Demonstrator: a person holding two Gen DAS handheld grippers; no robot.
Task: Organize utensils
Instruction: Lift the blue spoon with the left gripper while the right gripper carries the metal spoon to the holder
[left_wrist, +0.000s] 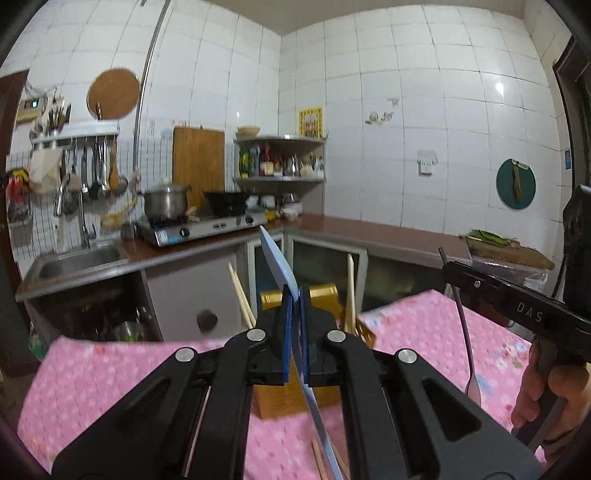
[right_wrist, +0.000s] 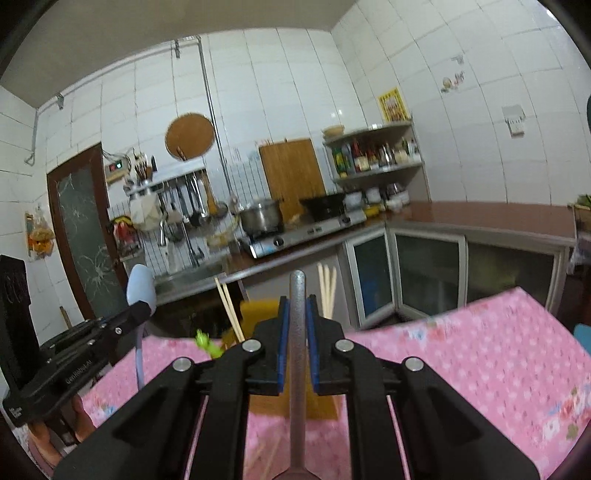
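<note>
Two utensils: both up off the table, one clamped in each gripper.
Blue utensil: flat pale-blue handle sticks up and forward out of the left gripper; thin metal part runs back under it toward the camera. Seen in the right view as a rounded blue end.
Left gripper state: clenched on the blue utensil, blue pads pressed on both sides.
Metal spoon: grey handle points forward between the pads of the right gripper; in the left view its bowl hangs down over the tablecloth.
Right gripper state: clenched on the spoon handle.
Pose: both grippers point roughly level, slightly down, side by side above the table; right hand wrapped on its grip at the left view's right edge.
Table: pink floral cloth; far edge just past the grippers, far-right part bare.
Holder: yellow box near the table's far edge, right in front of both grippers; chopsticks stand in it, some leaning left.
Loose chopsticks: lie on the cloth under the left gripper.
Beyond: kitchen counter with stove, pot, sink.
</note>
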